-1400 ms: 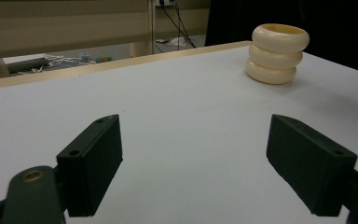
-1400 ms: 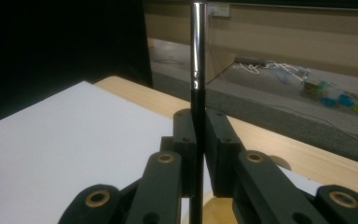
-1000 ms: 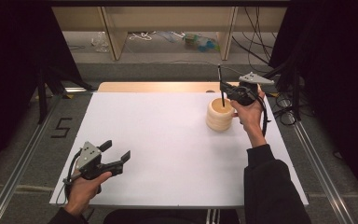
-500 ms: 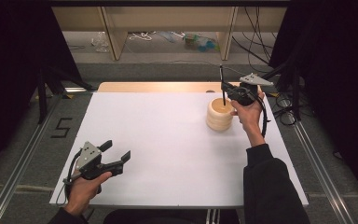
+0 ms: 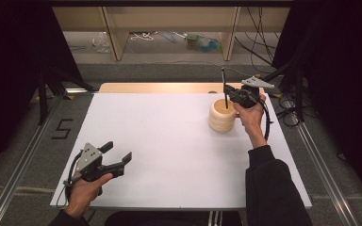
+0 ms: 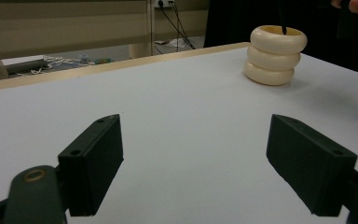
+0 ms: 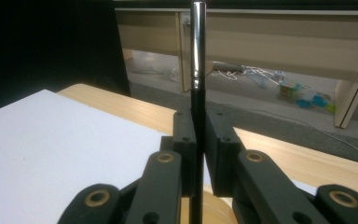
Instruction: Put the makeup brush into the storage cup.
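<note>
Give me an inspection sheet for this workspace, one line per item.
Surface: white table top, bare apart from the holder; wooden strip along its far edge.
Job's things: cream ringed holder upright at far right; thin black pen held upright, its lower end inside the holder.
Clutter: nothing seen on the table.
Grippers: right gripper shut on the pen above the holder; left gripper open, near the front left corner, holding nothing.
Cables: black cable trails from the right gripper.
Surroundings: wooden shelving behind, with cables and small items on the floor; dark curtains at both sides.
</note>
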